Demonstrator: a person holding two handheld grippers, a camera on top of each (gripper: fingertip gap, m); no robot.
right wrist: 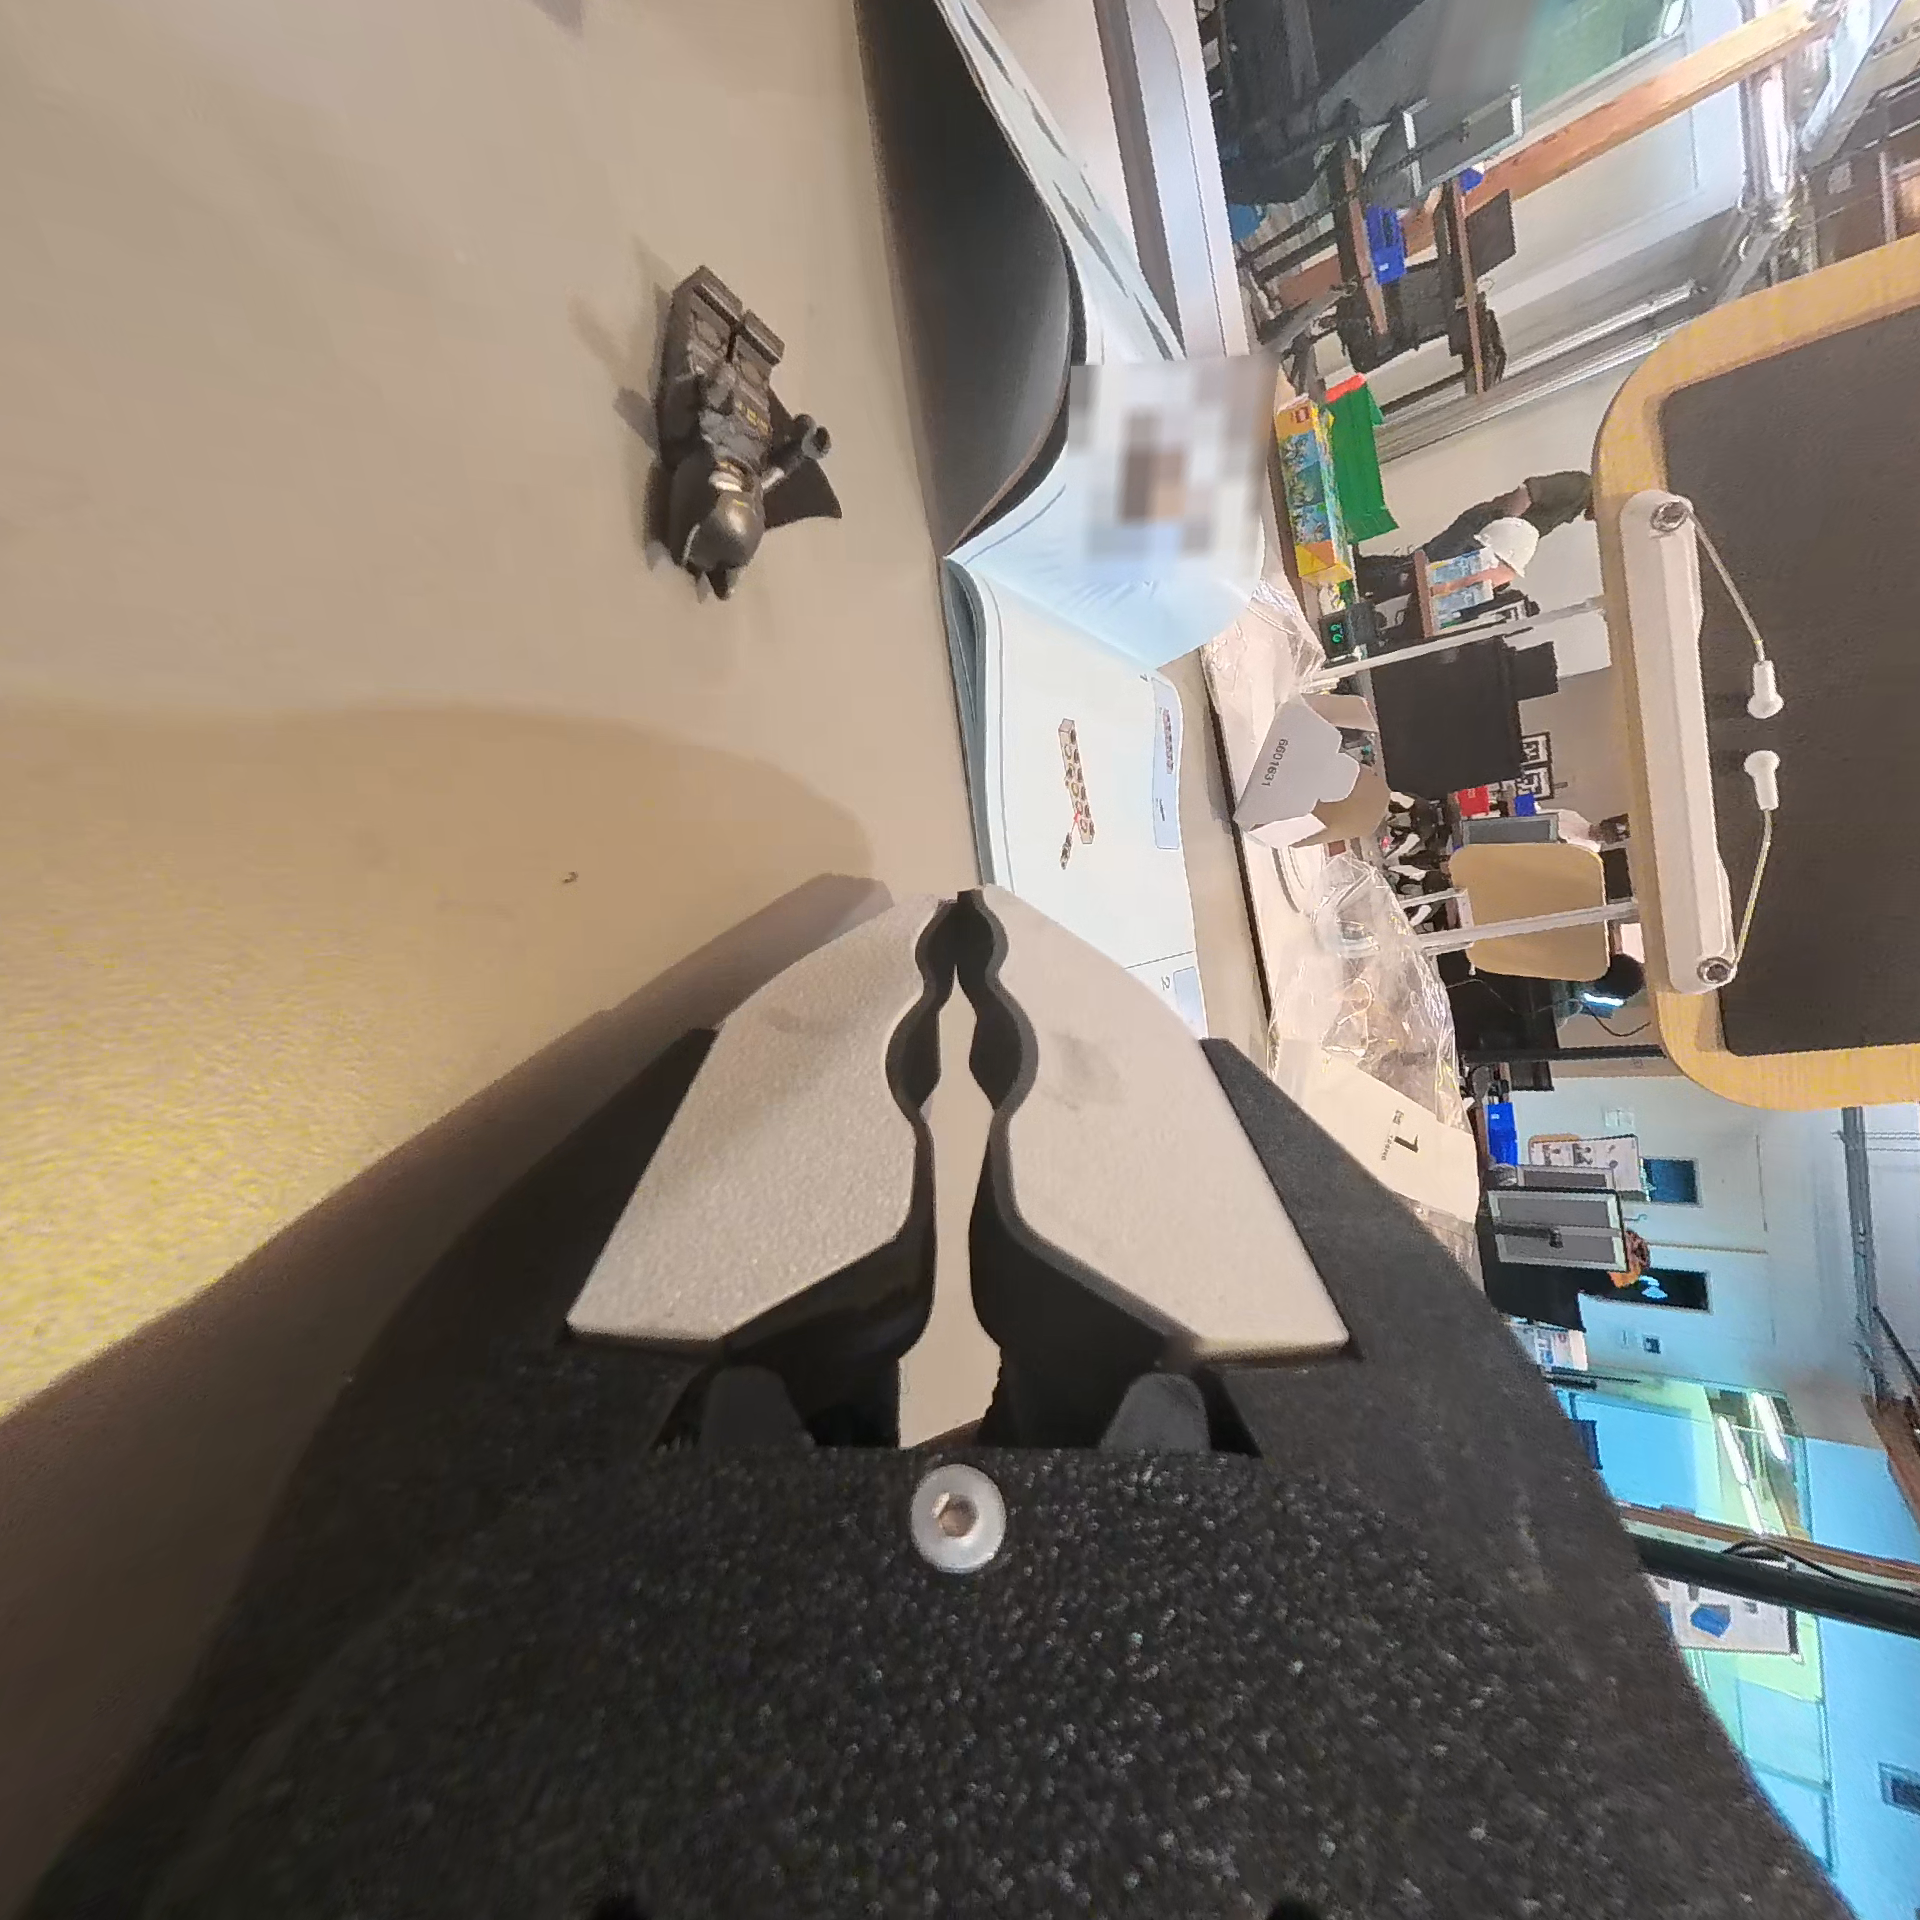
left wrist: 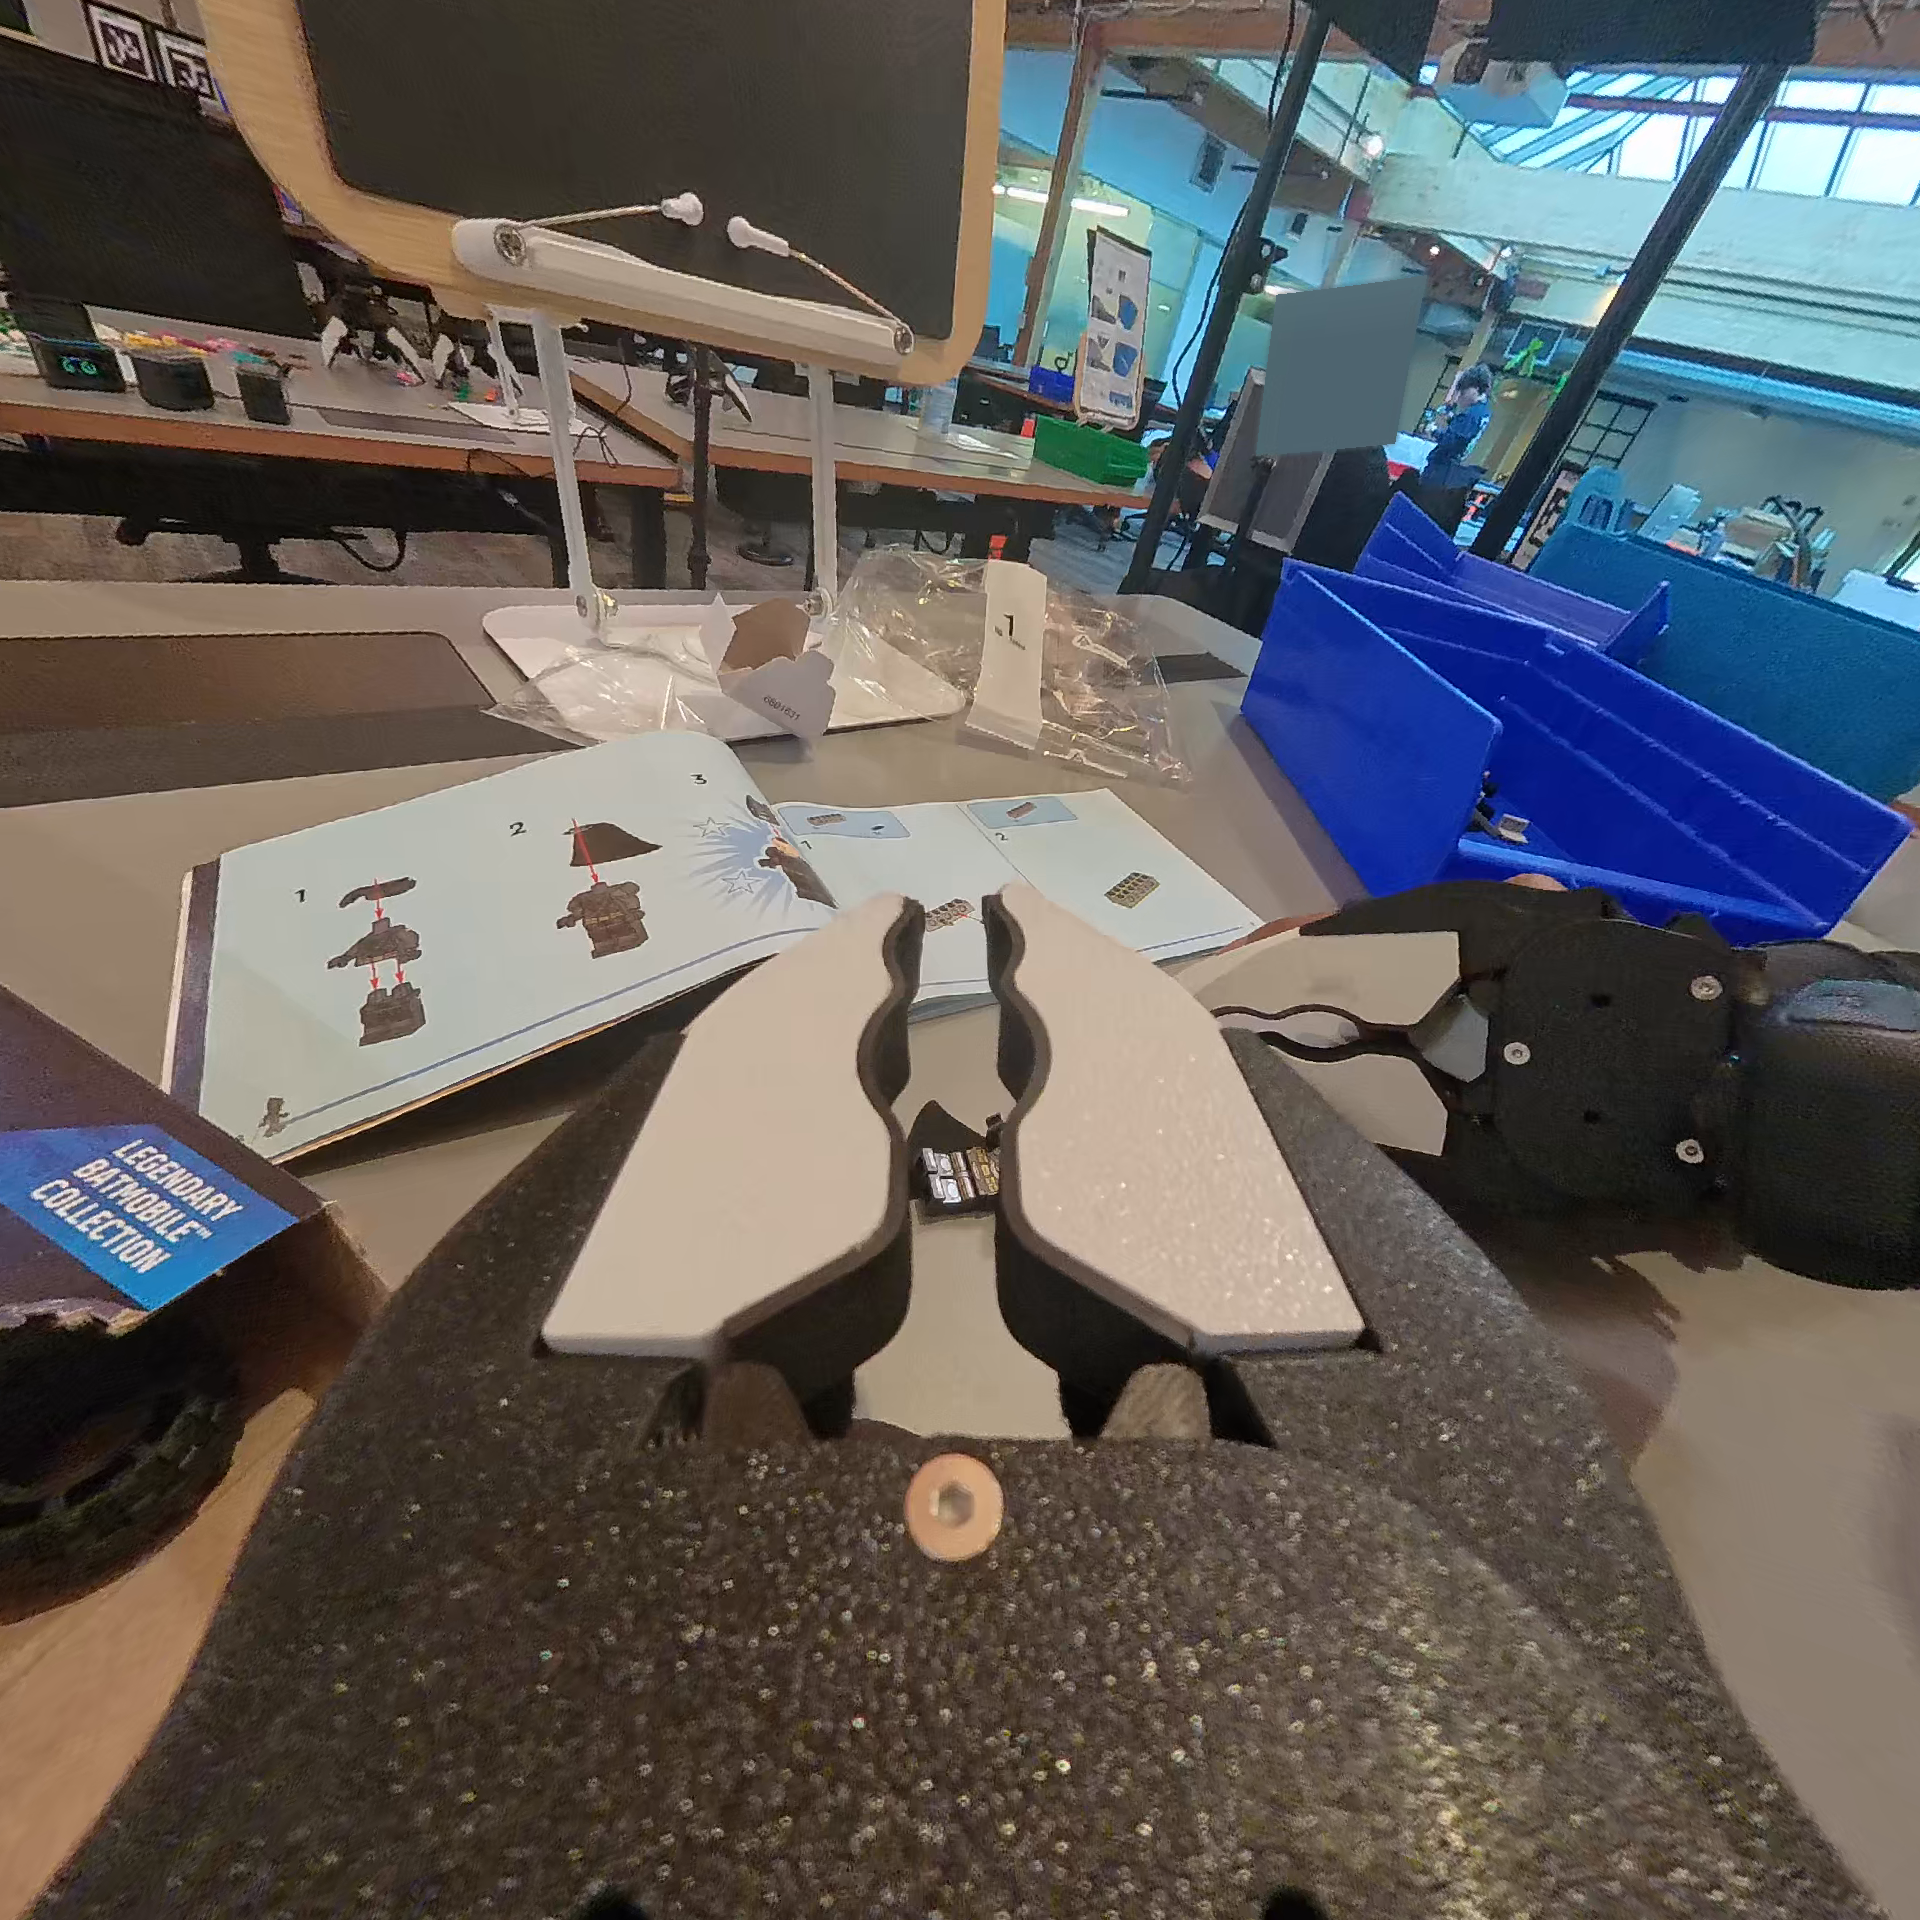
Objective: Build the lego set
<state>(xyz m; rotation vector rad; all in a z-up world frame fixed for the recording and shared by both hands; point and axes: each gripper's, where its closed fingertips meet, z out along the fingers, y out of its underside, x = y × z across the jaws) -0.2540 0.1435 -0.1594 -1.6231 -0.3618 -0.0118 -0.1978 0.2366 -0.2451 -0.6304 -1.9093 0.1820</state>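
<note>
Left gripper: We see the left gripper (left wrist: 954, 909) above the table with its grey fingers a narrow way apart. Nothing is pinched between the tips.

Figure: A small black caped toy minifigure (left wrist: 956, 1174) shows through the gap lower down between those fingers. In the right wrist view we find it lying flat on the beige table (right wrist: 312, 727), on its own, with no finger against it.

Right gripper: The right gripper (right wrist: 961, 914) is turned on its side just over the table. Its fingertips meet with nothing between them.

Booklet: An open pale-blue instruction booklet (left wrist: 468, 914) lies just beyond both grippers. Its left page curls up off the table.

Left side: A dark cardboard box with a blue corner panel (left wrist: 135, 1195) sits near us on the left.

Right side: Blue plastic divided bins (left wrist: 1558, 727) stand behind the right gripper.

Far side: We make out crumpled clear plastic bags (left wrist: 1091, 665), a small torn white paper carton (left wrist: 774, 665) and a wood-rimmed black board on a white stand (left wrist: 644, 156).
</note>
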